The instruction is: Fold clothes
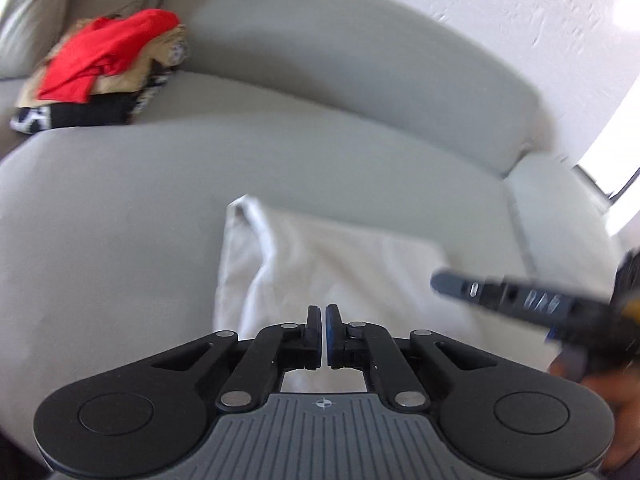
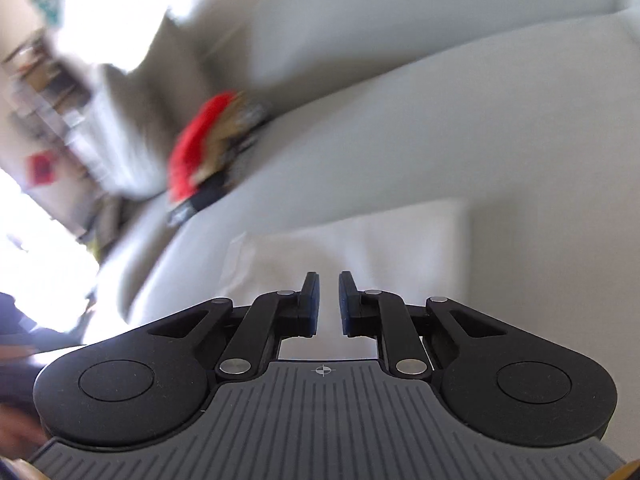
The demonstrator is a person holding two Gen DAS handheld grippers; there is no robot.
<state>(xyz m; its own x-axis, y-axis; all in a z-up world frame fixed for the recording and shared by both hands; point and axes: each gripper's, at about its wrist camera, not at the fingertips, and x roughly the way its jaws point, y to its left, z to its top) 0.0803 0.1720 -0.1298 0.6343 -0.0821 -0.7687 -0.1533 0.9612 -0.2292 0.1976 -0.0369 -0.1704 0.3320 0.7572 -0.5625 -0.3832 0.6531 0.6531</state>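
**Two grippers over one white garment on the sofa**

No readable writing shows anywhere: the black fabric at the bottom of the far pile carries white markings, but you cannot make them out as letters, and the small crosshair mark on each gripper body is the only symbol in sight.

At your far left, a pile of clothes (image 1: 100,68) sits on the sofa seat (image 1: 120,208) against the back cushion (image 1: 360,64): a red piece on top, tan beneath it, black with white print at the base. In the right wrist view the same pile (image 2: 204,152) is heavily blurred.

Moving right, the white garment (image 1: 320,272) lies flat on the seat cushion, folded into a rough rectangle with a thicker rolled edge along its left side. Your left gripper (image 1: 323,312) is held above its near edge, pointing forward along the cushion, its fingers (image 1: 313,320) drawn together with only a sliver between them and nothing in that sliver.

Further right, your right gripper (image 1: 440,282) enters the left wrist view from the side, blurred, lying across the garment's right part. In its own view the right gripper (image 2: 327,280) aims at the white garment (image 2: 380,236), fingers (image 2: 310,292) slightly apart and empty.
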